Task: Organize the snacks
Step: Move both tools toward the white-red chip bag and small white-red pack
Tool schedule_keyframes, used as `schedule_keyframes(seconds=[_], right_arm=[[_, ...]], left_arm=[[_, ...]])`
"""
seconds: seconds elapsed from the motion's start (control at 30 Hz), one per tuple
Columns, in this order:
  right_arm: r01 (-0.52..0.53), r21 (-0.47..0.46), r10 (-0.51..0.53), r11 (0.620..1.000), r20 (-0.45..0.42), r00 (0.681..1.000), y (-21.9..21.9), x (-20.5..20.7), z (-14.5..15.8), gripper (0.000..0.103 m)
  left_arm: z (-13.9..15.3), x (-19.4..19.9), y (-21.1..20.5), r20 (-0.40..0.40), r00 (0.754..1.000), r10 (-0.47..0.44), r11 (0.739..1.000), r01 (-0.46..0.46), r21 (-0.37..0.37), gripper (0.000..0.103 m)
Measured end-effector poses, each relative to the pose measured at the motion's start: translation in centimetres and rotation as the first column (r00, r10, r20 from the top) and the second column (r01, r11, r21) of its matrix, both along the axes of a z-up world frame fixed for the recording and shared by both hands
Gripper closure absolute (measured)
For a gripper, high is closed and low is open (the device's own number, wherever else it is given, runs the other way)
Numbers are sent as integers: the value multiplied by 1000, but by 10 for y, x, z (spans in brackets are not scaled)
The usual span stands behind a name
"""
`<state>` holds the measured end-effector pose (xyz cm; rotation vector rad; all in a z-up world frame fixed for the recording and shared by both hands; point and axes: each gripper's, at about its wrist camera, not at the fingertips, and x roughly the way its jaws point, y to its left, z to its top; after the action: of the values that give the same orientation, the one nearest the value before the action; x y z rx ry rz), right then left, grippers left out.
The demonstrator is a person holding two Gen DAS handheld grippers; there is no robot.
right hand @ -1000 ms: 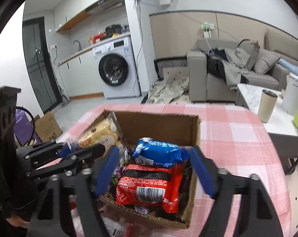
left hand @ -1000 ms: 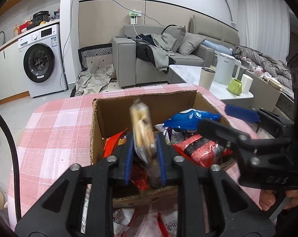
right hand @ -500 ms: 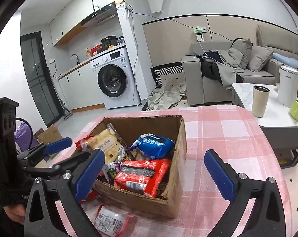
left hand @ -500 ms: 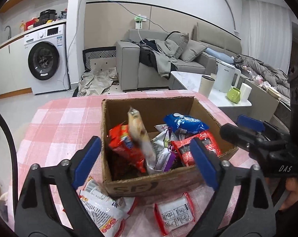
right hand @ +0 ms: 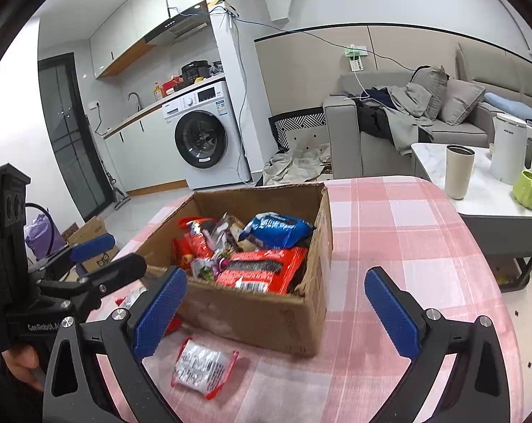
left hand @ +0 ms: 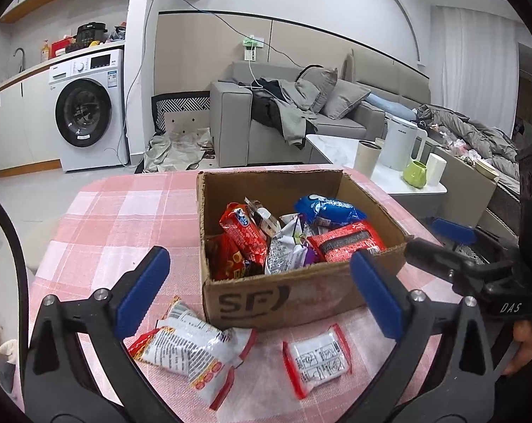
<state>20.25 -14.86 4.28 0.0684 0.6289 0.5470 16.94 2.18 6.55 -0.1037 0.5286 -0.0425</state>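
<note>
Both claws just let go. The left gripper (left hand: 258,289) was pinching a tall yellowish packet over the brown cardboard box (left hand: 297,292) a second ago; now its blue jaws have swung out wide with nothing between them, and that packet seems to have slumped in among the others. The right gripper (right hand: 276,313) did the same: its jaws have just been opening too, and they stand wide and empty now, pulled back from the box. So two more snacks are in.

Inside the box you can see the blue crinkly bag (left hand: 327,208) at 1 o'clock, the red noodle pack (left hand: 347,243) at 4, and a red wrapper (left hand: 243,229) toward 9.

Not done though. On the pink checked tablecloth (left hand: 124,218), in the left wrist view, a white-and-red snack bag (left hand: 191,352) lies at 7 o'clock from the box, and a small red-edged clear sachet (left hand: 317,359) at 6. Those look like the next pickups, one per claw I'd guess.
</note>
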Motion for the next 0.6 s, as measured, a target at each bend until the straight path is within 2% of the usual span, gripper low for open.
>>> schedule_keyframes(seconds=[0.3, 0.43, 0.6], right_arm=[[-4, 0, 4, 1000, 17, 1000, -4, -26, 3, 0], [5, -32, -4, 999, 32, 999, -3, -31, 3, 0], [-2, -24, 2, 1000, -3, 1000, -1, -31, 0, 0]], left_arm=[[5, -29, 8, 16, 1000, 10, 1000, -10, 4, 1], [3, -37, 8, 11, 1000, 7, 1000, -7, 11, 1], [-5, -49, 10, 4, 1000, 14, 999, -14, 33, 1]])
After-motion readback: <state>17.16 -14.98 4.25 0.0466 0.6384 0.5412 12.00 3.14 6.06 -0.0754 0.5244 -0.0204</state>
